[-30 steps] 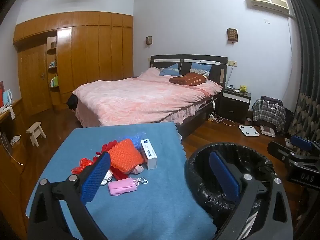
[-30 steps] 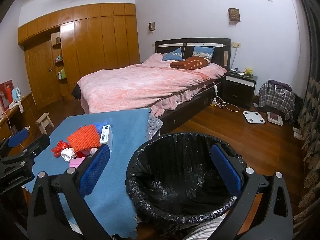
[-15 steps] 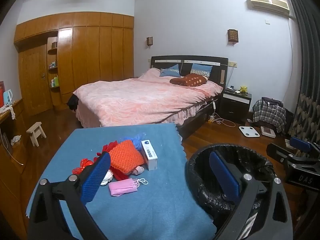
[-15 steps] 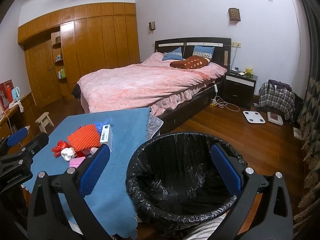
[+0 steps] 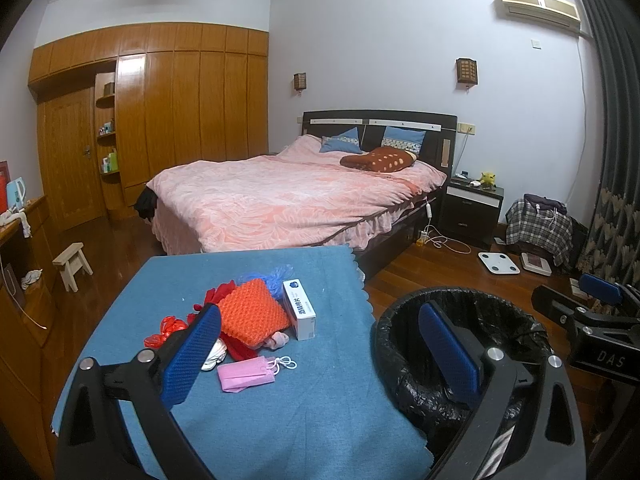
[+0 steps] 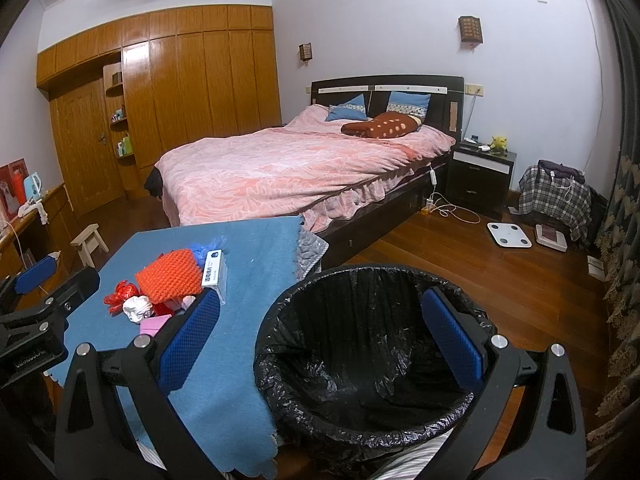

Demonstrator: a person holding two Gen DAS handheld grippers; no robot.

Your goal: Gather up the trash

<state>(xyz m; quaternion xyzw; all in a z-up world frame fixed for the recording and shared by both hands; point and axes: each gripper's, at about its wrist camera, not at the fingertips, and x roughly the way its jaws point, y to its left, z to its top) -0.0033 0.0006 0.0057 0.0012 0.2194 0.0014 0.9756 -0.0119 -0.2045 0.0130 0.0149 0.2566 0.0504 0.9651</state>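
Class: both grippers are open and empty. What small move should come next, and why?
Probably lower the left gripper onto the pink mask: it is the nearest piece of the pile, lies loose on the blue cloth, and the lined bin beside it looks empty.

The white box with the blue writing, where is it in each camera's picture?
Left wrist view: the white box lies middle-left on the blue cloth, right of the orange knobbly pad.
Right wrist view: the same box sits further left and higher, again right of the orange pad.
Shared landmark: the black-lined bin, right of the cloth in both.
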